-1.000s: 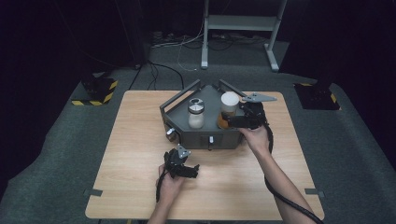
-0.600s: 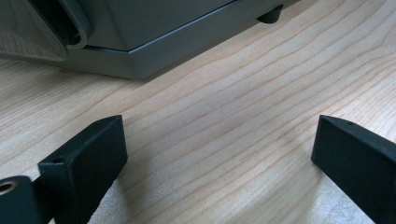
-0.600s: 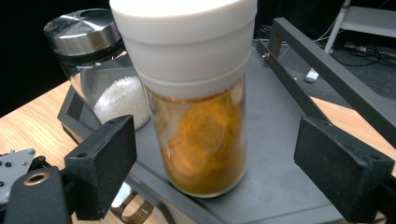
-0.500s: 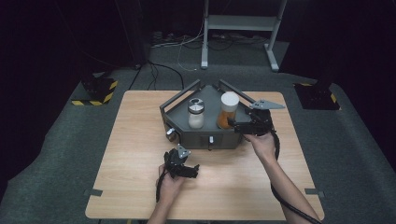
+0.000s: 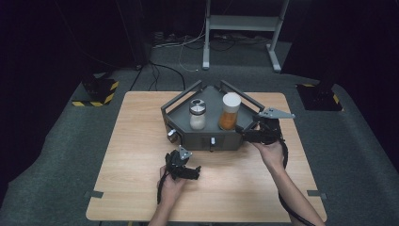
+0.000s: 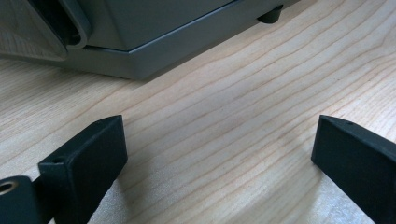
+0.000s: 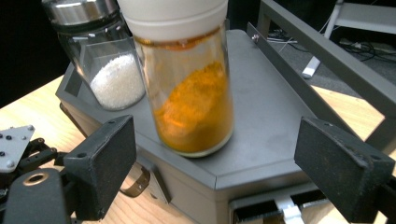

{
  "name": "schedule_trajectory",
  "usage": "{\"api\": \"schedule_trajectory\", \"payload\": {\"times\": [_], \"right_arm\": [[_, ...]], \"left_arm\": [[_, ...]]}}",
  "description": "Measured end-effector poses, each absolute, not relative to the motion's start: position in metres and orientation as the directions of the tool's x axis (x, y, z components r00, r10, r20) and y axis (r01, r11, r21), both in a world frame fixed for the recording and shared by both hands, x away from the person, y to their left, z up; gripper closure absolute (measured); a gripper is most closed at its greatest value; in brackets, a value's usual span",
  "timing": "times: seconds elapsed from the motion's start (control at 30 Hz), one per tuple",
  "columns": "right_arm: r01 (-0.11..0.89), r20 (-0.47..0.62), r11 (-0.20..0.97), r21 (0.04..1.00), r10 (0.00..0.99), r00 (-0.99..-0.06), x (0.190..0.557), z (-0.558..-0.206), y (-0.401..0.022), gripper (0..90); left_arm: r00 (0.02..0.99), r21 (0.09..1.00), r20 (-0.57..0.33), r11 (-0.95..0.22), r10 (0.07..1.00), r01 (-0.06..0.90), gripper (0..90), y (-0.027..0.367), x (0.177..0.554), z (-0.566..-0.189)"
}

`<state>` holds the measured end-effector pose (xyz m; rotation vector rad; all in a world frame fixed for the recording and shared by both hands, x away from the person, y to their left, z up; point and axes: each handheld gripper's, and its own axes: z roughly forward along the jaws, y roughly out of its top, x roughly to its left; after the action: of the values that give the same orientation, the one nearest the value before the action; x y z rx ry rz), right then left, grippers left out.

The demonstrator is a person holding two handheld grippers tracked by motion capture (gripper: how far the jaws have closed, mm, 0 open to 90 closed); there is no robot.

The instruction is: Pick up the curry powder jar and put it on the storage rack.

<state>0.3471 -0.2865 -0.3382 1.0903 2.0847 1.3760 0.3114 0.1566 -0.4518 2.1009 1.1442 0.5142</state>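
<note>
Count on the table [image 5: 141, 188]: one grey tray [image 5: 214, 136]. On it stand two jars: one with orange powder and a white lid [image 5: 229, 112] at 3 o'clock, one with white grains and a metal lid [image 5: 197, 114] at 9 o'clock. Two tongs: left [image 5: 196, 172] at the tray's 7 o'clock, right [image 5: 245, 135] at 4 o'clock.

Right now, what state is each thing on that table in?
Orange jar: upright on the tray, white lid on, partly full of powder.
Salt jar: upright, metal cap on, partly full.
Tray: sits flat on the table.
Left gripper: open, holding nothing.
Right gripper: open, facing the orange jar.
</note>
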Motion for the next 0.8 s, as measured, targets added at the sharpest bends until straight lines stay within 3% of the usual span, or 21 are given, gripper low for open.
{"api": "schedule_trajectory", "payload": {"times": [0.8], "right_arm": [[0.419,0.068,0.226,0.879,0.811,-0.582,0.323,-0.372,-0.306,13.0]], "left_arm": [[0.534,0.725,0.019,-0.379,0.845,0.575,3.6,0.156,0.311,-0.452]]}}
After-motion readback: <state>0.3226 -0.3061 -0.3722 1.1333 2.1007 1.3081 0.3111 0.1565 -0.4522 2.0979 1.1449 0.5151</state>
